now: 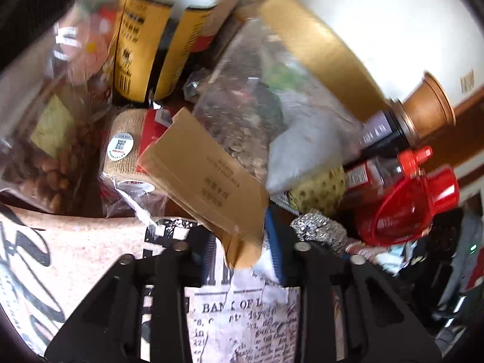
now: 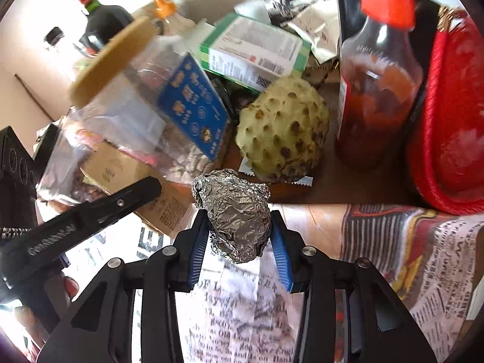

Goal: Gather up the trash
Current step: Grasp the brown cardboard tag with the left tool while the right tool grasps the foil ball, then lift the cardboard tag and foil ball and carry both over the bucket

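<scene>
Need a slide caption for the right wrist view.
Right hand-held gripper clamps a crumpled foil ball beside a lotus seed pod.

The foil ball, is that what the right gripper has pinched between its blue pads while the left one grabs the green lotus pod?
Half right. The right gripper does pinch the foil ball, as the right wrist view shows. But the left gripper is closed on a tan cardboard box, not the lotus pod, which lies untouched on the table; the left wrist view shows it.

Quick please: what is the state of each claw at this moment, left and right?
Left claw: closed on the tan cardboard box, at its corner.
Right claw: closed on the crumpled foil ball.
</scene>
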